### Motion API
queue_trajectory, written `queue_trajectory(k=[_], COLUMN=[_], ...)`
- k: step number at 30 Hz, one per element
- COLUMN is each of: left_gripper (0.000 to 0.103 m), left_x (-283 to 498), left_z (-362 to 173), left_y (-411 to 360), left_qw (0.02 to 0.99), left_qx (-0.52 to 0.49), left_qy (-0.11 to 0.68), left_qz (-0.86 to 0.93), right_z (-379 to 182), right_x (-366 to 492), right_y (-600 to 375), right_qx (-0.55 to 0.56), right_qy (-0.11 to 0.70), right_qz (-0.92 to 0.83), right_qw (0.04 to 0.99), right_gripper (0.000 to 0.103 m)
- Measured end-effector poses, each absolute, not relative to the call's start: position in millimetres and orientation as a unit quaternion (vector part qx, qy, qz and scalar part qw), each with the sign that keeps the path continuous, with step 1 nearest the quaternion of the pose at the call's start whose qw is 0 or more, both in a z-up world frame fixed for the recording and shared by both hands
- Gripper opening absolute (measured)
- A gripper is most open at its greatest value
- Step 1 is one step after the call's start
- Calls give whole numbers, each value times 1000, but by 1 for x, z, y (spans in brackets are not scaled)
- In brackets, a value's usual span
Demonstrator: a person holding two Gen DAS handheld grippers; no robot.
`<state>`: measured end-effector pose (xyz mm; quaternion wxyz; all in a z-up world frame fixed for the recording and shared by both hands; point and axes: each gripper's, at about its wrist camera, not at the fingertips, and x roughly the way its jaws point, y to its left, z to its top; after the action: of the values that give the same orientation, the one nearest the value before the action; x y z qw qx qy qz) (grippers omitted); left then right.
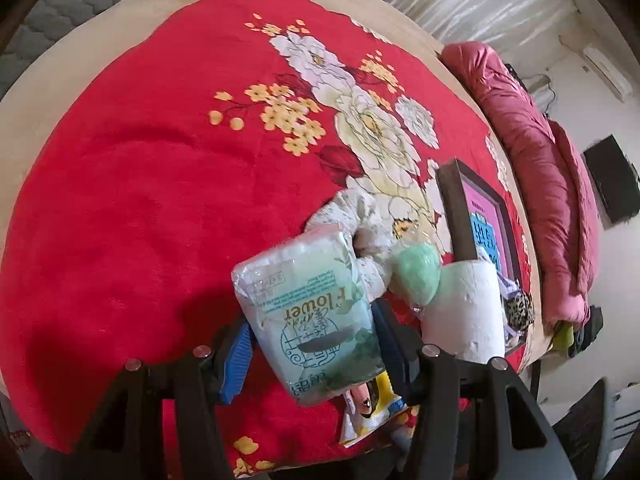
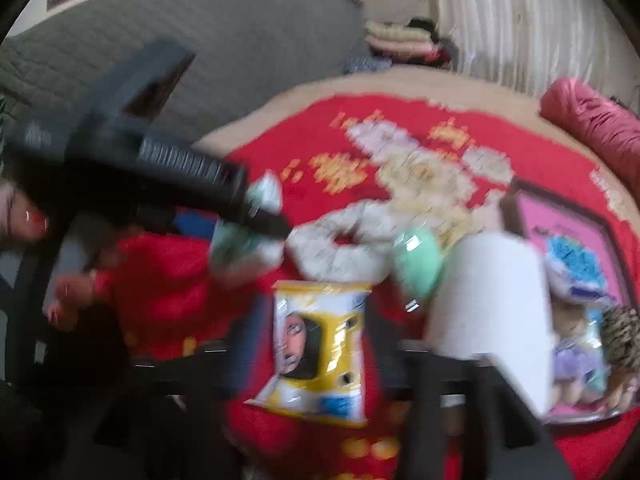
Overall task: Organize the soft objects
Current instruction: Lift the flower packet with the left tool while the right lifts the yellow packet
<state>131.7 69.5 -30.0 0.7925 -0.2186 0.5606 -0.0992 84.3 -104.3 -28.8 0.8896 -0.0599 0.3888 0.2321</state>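
Observation:
My left gripper (image 1: 312, 344) is shut on a pale green "Flower" tissue pack (image 1: 308, 312) and holds it above the red floral blanket (image 1: 140, 200). In the blurred right wrist view the left gripper (image 2: 256, 216) holds that pack (image 2: 248, 232) at the left. My right gripper (image 2: 316, 352) stands open around a yellow and white packet (image 2: 320, 352) with a face printed on it, lying on the blanket. The packet also shows under the tissue pack (image 1: 372, 404). A white paper roll (image 1: 464, 312), a green wrapped item (image 1: 416, 276) and a floral fabric ring (image 2: 340, 244) lie nearby.
A dark-framed pink box (image 1: 480, 224) at the right holds small soft items, one leopard-print (image 1: 518, 308). A pink quilt (image 1: 552, 184) lies along the bed's right edge. A grey mattress (image 2: 240, 48) stands behind. Folded bedding (image 2: 400, 40) is stacked at the back.

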Motion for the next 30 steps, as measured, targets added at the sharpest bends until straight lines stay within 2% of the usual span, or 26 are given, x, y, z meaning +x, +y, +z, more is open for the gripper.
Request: queue_trajectory(k=[15,21,22,23,26,30], left_gripper=[57,57,57,57,57,57], left_x=[132,132,132,132,133,133], left_z=[-30,-30,-30,-30,-29,-26], left_y=[81,89,90,91,94,95], left_qw=[789,788,788,788,789,792], left_qx=[-234,-243,-245,-246,-249,-249], left_qy=[558,557,556,555,552,549], left_qz=[-107,-103,-103,-102,-101,-99], right_z=[-83,-100,-100,-100,-98,-85], right_x=[117,132,134,137,142,139], right_y=[-50,-42,-44,-44,-59,-76], right_qx=[-212,-233,-230,-223,-160,-113], right_qy=[505,551,556,557,567,553], right_qz=[111,105,112,121,148,158], right_qw=[829,794,791,791,794,810], right_gripper=[75,77,72,58,50,46])
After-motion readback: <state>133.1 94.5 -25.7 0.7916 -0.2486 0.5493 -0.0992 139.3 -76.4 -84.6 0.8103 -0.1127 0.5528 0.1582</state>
